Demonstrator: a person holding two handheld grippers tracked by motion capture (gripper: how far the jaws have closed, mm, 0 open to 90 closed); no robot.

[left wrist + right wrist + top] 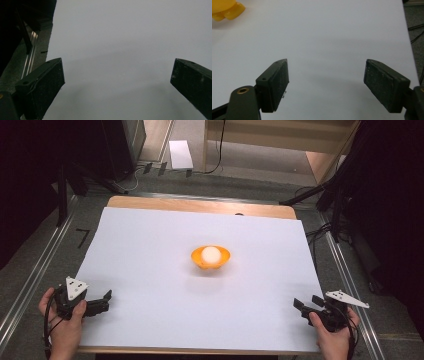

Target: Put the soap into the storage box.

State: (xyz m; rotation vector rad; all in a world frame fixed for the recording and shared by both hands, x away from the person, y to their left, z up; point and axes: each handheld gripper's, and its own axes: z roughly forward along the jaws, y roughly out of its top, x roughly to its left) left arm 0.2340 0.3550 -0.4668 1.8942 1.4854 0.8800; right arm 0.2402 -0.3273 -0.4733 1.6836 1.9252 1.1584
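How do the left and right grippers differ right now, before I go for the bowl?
The left gripper sits at the sheet's near-left corner; the right gripper at its near-right. The left points right, the right points left. The right gripper view catches the orange bowl; the left's faces bare sheet. Both are open, holding nothing.

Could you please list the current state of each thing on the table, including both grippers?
orange bowl: upright mid-table, holding the ball.
white ball: resting inside the bowl, untouched.
left gripper: jaws open, empty, at the near left edge.
right gripper: jaws open, empty, at the near right edge.
white sheet: lying flat over the table.
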